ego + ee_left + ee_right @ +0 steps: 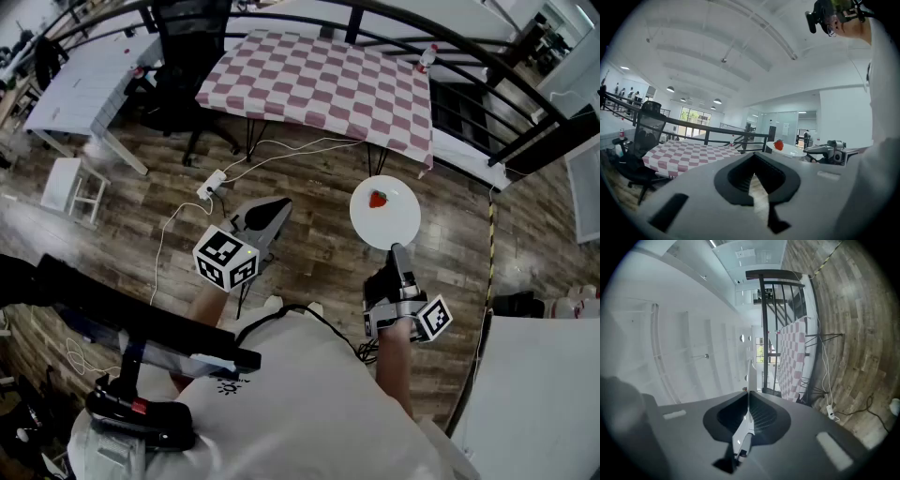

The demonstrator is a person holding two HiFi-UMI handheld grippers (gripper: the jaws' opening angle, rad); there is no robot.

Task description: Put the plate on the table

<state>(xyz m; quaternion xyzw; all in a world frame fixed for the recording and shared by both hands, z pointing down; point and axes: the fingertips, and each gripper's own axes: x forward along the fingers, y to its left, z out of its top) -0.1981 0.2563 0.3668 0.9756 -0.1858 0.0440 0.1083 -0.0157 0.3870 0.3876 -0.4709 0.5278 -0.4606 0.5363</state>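
Wood-plank floor (141,202) fills most of the head view, with a black railing (450,47) curving across the top. A desk (319,80) draped in a red-and-white check cloth stands in front of that railing. To its left are a black office chair (187,47) and a bare white desk (84,80). A white power strip (211,185) lies on the planks below the checked desk, its cable looping away across the floor.

The right claw (397,253) is closed on the near rim of a round white plate (398,220). In the right gripper view the plate shows edge-on as a thin white blade pinched between the two jaws. The plate is held flat in the air above the floor, just short of the checked desk's near right corner, and it is not resting on the cloth. A small red fruit (378,199), which looks like a strawberry, sits on the plate a little left of its centre.

The left claw (270,214) hangs over the floor to the left of the plate, well apart from it. Its jaws are drawn together and grip nothing; only a sliver of floor shows in the slit between them. The left gripper view also takes in the plate and fruit off to its right, beyond the checked desk.
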